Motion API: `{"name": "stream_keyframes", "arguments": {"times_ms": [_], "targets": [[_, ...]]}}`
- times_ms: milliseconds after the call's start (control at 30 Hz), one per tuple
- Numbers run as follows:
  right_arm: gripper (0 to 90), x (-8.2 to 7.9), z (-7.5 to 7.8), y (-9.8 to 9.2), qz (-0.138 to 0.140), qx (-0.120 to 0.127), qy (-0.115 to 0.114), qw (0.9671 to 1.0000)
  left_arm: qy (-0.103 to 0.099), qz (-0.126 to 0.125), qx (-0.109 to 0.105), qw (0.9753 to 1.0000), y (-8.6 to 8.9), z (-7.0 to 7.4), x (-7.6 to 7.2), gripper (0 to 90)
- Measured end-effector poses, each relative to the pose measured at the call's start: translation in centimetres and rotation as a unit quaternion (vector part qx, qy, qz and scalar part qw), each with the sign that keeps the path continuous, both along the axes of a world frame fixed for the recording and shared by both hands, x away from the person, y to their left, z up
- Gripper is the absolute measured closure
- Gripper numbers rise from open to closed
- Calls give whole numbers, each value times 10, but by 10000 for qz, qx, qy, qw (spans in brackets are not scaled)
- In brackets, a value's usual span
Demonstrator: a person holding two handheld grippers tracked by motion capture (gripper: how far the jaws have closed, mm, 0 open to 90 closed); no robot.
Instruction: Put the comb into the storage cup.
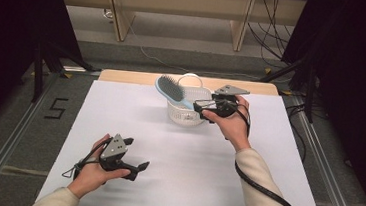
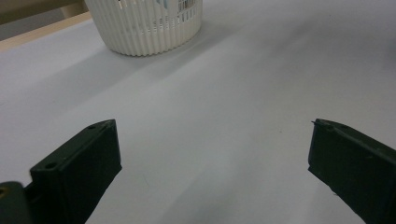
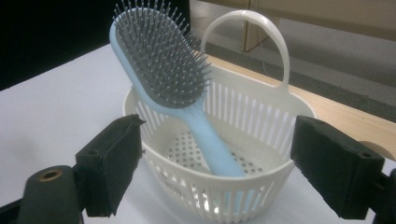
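Both tongs are open and hold nothing. The right gripper (image 1: 206,106) stands just beside the white basket (image 1: 186,114) near the tabletop's far edge, where the blue hairbrush (image 3: 173,88) leans, handle down. Withdraw it straight back, I think, without touching the rim. The left gripper (image 1: 133,156) waits near the front-left corner.

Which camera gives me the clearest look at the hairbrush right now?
The right gripper view: the hairbrush is close and sharp, handle down in the white basket, bristled head leaning over the rim. The high view shows the whole brush too, but small and far off. The left gripper view catches the basket's lower wall, not the brush.
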State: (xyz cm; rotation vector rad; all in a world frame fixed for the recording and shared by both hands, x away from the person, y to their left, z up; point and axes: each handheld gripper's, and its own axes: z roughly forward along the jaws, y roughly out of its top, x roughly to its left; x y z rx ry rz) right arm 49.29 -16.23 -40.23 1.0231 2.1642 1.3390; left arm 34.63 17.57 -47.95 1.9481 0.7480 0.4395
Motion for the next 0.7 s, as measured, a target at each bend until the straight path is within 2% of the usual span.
{"name": "stream_keyframes", "arguments": {"times_ms": [133, 700], "targets": [[168, -5, -2, -5, 11, -18, 16, 10000, 7, -1, 5, 10000, 0, 0, 0, 17], [157, -34, -7, -34, 42, 193, -15, 9998, 11, 37, -20, 10000, 1, -1, 1, 11]]}}
